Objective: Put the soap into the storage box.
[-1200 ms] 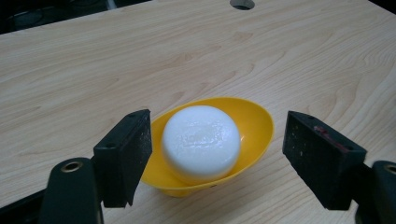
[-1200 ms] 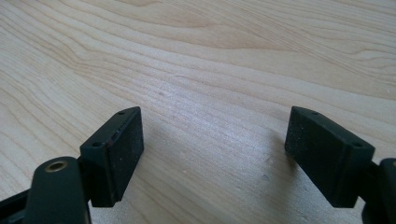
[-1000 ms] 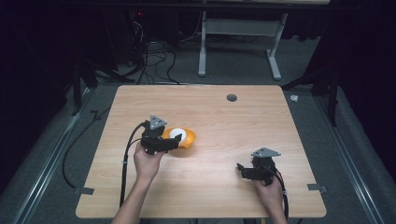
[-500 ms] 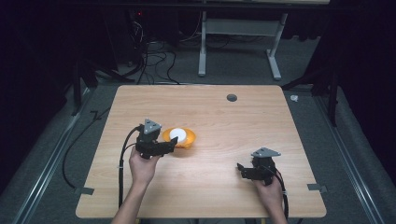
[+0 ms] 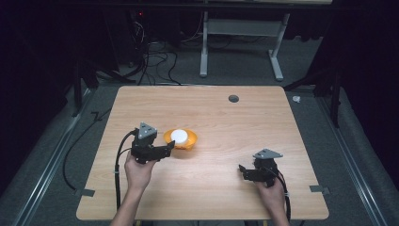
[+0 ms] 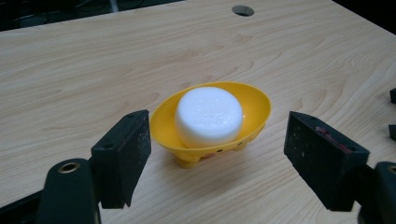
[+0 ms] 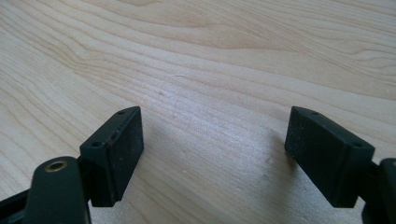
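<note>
1. Sitting left of the middle of the light wooden table, toward the near edge: a shallow yellow plastic dish on small feet, cradling a white round puck-shaped block.
2. Hovering just at the dish's left side in the high view: the left gripper, now turned so its fingers are pointing along the table toward the dish, where a second earlier they were reaching over it from the near side.
3. Standing wide apart and clamping nothing: the left fingers, with dish and block framed between them in the left gripper view but lying beyond the tips, not touching.
4. Likely meaning: lining up for a sideways grasp of the dish, with the closing not yet begun; probably needing a short push forward before any squeeze.
5. Resting near the near-right corner of the table, well apart from the dish: the right gripper, unmoved over the last second.
6. Also spread open: the right fingers, with bare wood grain between them.
7. Lying near the far edge, right of centre: a small round grommet hole, taking no part in the work.
</note>
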